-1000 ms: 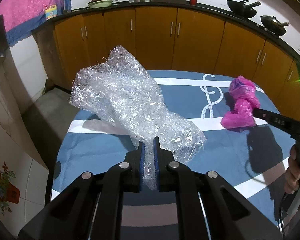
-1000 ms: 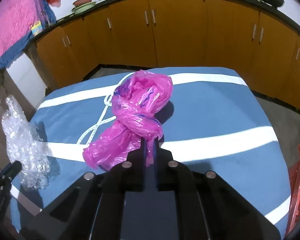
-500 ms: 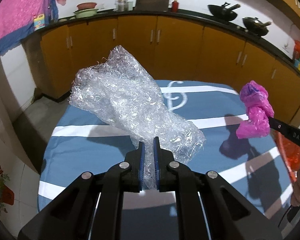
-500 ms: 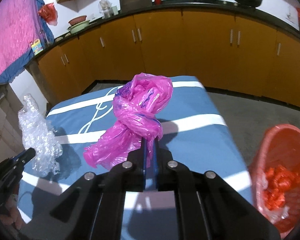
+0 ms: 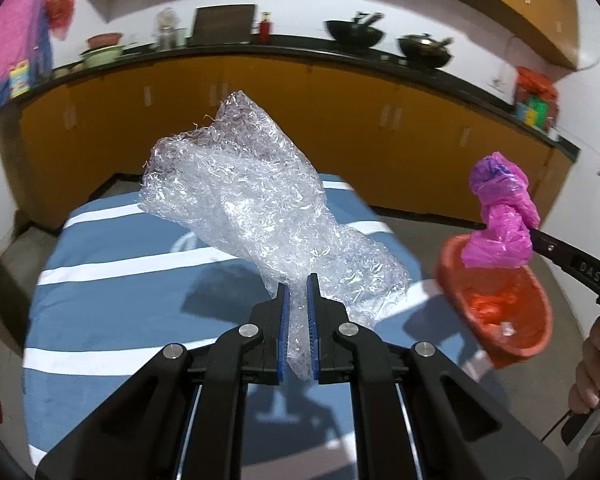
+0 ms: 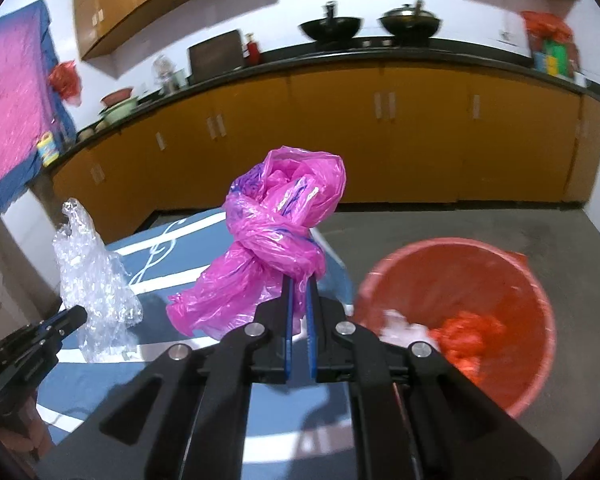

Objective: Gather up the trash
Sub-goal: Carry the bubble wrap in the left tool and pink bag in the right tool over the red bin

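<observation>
My left gripper (image 5: 298, 282) is shut on a crumpled sheet of clear bubble wrap (image 5: 252, 204), held in the air above the blue striped table (image 5: 112, 312). My right gripper (image 6: 299, 282) is shut on a knotted pink plastic bag (image 6: 276, 236), lifted over the table's right edge beside the red trash bin (image 6: 532, 292). The left wrist view shows the pink bag (image 5: 500, 220) hanging just above the bin (image 5: 496, 308), with the right gripper's black arm behind it. In the right wrist view the bubble wrap (image 6: 92, 280) and the left gripper (image 6: 74, 316) sit at the far left.
The red bin stands on the grey floor (image 6: 480, 224) right of the table and holds red and white trash. Orange cabinets (image 5: 340, 120) under a dark counter with woks (image 6: 332, 26) run along the back wall. A hand (image 5: 592, 364) grips the right tool's handle.
Both grippers have risen and swung right with their loads. The pink bag went from over the table to beside the red bin, which has come into both views. The bubble wrap follows behind.
</observation>
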A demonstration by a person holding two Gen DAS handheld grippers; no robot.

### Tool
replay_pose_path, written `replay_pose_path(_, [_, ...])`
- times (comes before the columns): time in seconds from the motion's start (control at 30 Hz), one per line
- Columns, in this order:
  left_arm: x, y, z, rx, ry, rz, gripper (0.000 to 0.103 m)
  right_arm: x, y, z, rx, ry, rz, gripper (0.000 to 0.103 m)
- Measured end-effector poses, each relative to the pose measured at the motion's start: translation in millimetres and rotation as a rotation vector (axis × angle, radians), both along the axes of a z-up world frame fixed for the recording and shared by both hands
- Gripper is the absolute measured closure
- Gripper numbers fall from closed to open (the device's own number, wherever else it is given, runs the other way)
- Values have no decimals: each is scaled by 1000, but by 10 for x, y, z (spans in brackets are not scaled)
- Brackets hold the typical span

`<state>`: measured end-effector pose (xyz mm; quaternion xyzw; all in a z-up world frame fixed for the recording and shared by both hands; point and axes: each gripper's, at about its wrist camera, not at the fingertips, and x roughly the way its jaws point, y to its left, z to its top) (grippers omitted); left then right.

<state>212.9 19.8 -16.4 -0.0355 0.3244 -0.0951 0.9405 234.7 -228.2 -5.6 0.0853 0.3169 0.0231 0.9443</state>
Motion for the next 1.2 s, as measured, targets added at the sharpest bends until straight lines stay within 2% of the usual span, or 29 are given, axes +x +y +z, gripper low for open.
replay_pose_path(0.23, [-113,-544,108,-6,-23,-112,94,-363,-609,105,13,-23,-112,96])
replay_pose_path(0.5, [-163,-1024,127,1,-26,-205,94,-548,-1039,115,-2,-35,-187,96])
replay_pose_path(0.83, [-203,-1445,28,17,-6,-278,95,-676,-1437,51,1,-30,-259,96])
replay_pose_path(1.2, [-159,-1792,-69,35,11,-333,95,-688,-1665,-82,17,-14,-297,96])
